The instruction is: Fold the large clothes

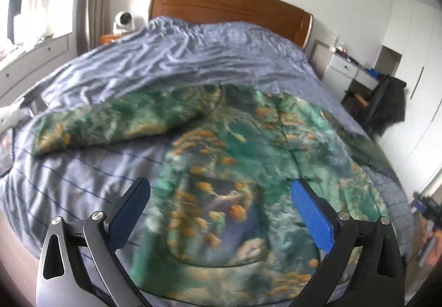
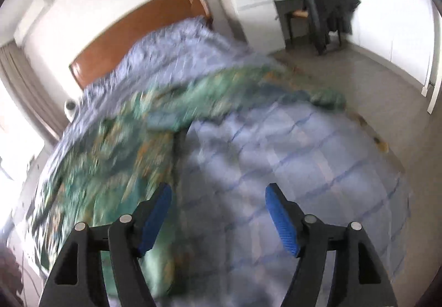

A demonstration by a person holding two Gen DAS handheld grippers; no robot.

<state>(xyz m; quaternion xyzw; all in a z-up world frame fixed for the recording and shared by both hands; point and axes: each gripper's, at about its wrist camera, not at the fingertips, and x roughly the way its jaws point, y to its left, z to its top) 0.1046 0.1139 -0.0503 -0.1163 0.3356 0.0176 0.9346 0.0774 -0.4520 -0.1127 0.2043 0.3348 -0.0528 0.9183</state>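
A large green shirt with an orange fish print (image 1: 234, 157) lies spread on the bed, one sleeve stretched to the left (image 1: 91, 124). My left gripper (image 1: 221, 191) is open and empty, hovering above the shirt's lower body. In the right wrist view the shirt (image 2: 110, 146) lies to the left, with its other sleeve (image 2: 317, 97) reaching toward the bed's right edge. My right gripper (image 2: 218, 193) is open and empty above the bare sheet, just right of the shirt's side edge. This view is motion-blurred.
The bed has a blue-lilac striped sheet (image 1: 69, 177) and a rumpled duvet (image 1: 179, 58) below a wooden headboard (image 1: 229, 5). A white desk (image 2: 257, 3) and a chair draped with dark clothes (image 2: 326, 0) stand right of the bed. Grey floor (image 2: 373, 91) lies on that side.
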